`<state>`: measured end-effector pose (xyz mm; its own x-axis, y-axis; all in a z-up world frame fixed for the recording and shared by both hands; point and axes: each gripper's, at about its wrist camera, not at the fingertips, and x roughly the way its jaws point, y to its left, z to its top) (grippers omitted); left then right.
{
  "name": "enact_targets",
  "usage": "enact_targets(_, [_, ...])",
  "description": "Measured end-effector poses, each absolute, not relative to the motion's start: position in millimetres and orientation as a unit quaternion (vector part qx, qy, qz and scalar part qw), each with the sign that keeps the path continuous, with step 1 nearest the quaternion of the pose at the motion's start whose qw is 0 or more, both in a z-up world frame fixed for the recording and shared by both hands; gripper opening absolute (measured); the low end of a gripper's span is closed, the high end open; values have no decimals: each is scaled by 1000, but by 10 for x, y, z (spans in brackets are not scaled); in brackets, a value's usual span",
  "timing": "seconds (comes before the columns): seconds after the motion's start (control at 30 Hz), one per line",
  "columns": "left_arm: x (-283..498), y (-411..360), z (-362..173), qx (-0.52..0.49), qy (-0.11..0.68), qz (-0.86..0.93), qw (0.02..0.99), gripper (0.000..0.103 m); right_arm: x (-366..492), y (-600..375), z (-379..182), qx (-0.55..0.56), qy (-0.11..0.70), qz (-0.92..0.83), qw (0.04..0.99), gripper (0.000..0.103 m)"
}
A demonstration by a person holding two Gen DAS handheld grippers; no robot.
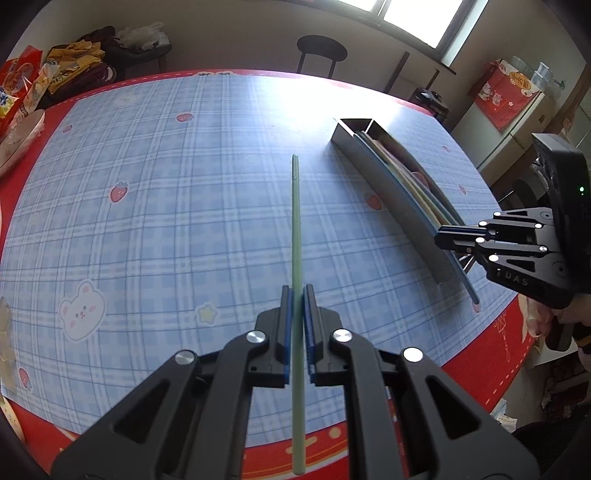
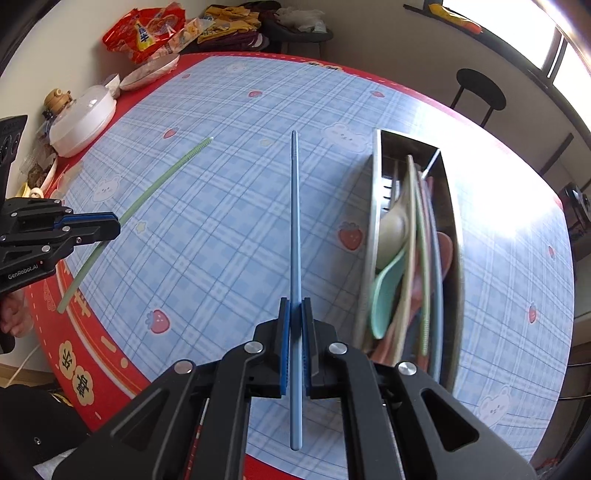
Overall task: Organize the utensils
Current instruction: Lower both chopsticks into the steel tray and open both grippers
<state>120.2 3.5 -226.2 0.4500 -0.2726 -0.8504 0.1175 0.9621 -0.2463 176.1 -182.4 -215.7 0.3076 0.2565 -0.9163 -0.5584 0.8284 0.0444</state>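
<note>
My left gripper (image 1: pixel 297 295) is shut on a green chopstick (image 1: pixel 295 221) and holds it above the blue checked tablecloth, pointing away. It also shows in the right wrist view (image 2: pixel 114 224) with the green chopstick (image 2: pixel 166 175). My right gripper (image 2: pixel 294 308) is shut on a blue chopstick (image 2: pixel 294 221) held above the table; it shows in the left wrist view (image 1: pixel 441 236) beside the near end of the metal utensil tray (image 1: pixel 391 188). The tray (image 2: pixel 455 236) lies to the right and holds several pastel spoons and chopsticks (image 2: pixel 402 266).
Snack bags (image 2: pixel 147 33), white bowls and a lidded white dish (image 2: pixel 83 122) crowd the table's far left edge. A black stool (image 1: pixel 321 50) stands beyond the table. The red table rim (image 2: pixel 88 354) runs near both grippers.
</note>
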Motion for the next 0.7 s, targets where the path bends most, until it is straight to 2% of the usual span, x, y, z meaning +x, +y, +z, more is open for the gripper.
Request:
enact_targets(0.3, [1841,-828,-2150,-102,514,-157,837,10,2246,-2460,-2162,-121,547,222,798,6])
enact_targets(0.43, [2114,-1071,-2260,-152,533,-152,818,10,2388,-2586,-2195,-106,554,221,796,6])
enact_targets(0.7, [2433,-1340,-2380,-181,544,-121,810,10,2547,-2712,-2274,-90,566,222,789,6])
